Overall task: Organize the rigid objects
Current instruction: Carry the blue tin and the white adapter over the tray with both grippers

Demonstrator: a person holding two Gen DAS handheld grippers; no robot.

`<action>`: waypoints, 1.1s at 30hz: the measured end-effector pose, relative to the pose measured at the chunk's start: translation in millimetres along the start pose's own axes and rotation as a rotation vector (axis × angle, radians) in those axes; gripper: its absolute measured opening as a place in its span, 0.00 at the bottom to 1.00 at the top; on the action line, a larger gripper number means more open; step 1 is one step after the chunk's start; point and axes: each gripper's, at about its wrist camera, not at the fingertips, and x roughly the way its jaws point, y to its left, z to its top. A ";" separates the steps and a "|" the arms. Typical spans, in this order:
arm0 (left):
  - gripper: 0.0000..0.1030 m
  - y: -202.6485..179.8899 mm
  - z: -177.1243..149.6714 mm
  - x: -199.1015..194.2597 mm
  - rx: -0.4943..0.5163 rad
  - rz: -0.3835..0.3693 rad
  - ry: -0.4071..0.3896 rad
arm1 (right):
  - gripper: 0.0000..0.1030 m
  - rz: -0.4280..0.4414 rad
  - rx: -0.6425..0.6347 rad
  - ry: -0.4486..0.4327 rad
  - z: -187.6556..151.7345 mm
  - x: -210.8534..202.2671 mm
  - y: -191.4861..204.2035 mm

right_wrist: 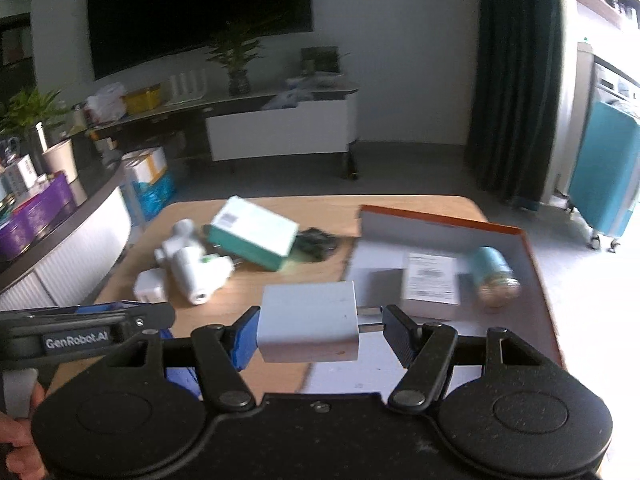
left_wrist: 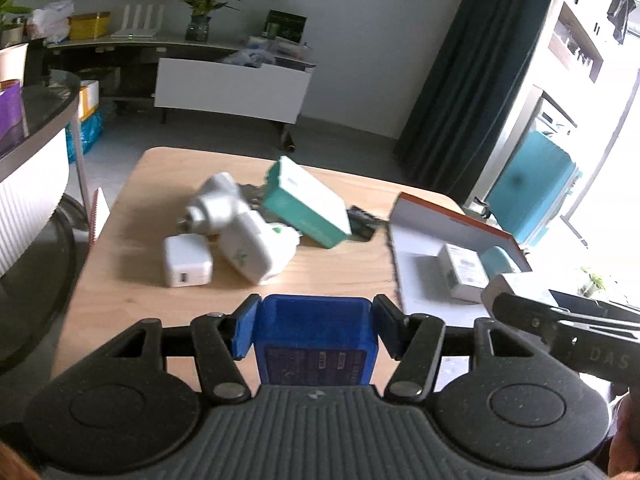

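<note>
Chargers in transit: the left hand-held gripper pinches a blue box above the wooden surface, while the right hand-held gripper clamps a white charger body-to-prongs beside the white tray. Both look light, stiff and smooth-sided, likely slippery; flat opposing faces seem the safest hold. More adapters and a teal box wait in a pile.

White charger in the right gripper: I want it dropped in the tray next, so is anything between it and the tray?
Nothing visible blocks it. The white charger hangs at the tray's near-left edge, with bare floor there.
</note>
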 end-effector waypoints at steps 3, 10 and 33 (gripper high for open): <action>0.59 -17.0 8.4 1.6 0.021 -0.011 -0.001 | 0.76 -0.024 0.025 -0.016 2.3 -6.2 -17.1; 0.59 -65.5 31.5 7.3 0.072 -0.074 -0.023 | 0.76 -0.077 0.069 -0.091 9.0 -21.5 -50.3; 0.59 -165.3 36.9 40.7 0.204 -0.141 -0.028 | 0.76 -0.179 0.171 -0.173 10.0 -39.5 -122.7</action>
